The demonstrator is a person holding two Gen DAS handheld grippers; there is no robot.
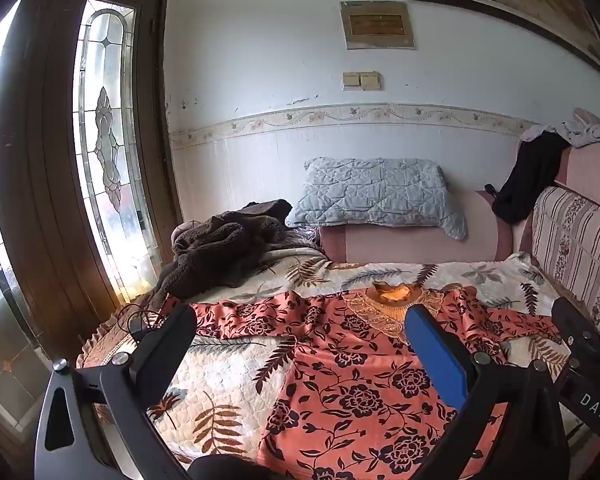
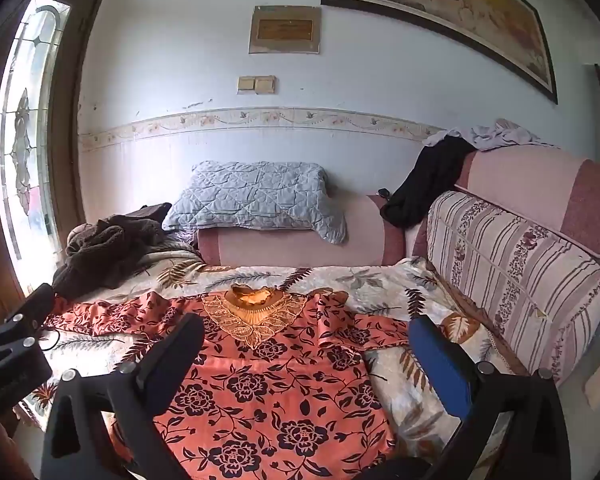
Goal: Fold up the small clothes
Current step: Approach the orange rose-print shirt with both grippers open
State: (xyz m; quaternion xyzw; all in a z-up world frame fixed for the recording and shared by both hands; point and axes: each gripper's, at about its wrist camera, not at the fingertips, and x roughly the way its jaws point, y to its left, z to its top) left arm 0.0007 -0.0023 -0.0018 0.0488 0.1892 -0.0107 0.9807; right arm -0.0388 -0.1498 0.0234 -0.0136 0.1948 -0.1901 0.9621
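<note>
An orange blouse with dark flower print (image 1: pixel 340 364) (image 2: pixel 268 384) lies spread flat on the leaf-patterned bed cover, its lace collar toward the far wall and both sleeves stretched out sideways. My left gripper (image 1: pixel 300 344) hovers open above the blouse's left half, nothing between its fingers. My right gripper (image 2: pixel 306 352) hovers open above the blouse's right half, also holding nothing. The right gripper's body (image 1: pixel 580 344) shows at the right edge of the left wrist view. In the right wrist view the left gripper's body (image 2: pixel 16 344) shows at the left edge.
A brown fleece garment (image 1: pixel 228 244) is heaped at the bed's far left. A grey quilted pillow (image 1: pixel 376 196) rests on a pink bolster by the wall. A striped cushion (image 2: pixel 512 272) lines the right side, with black and pale clothes (image 2: pixel 432 176) draped above it. A cable (image 1: pixel 136 320) lies at the left edge.
</note>
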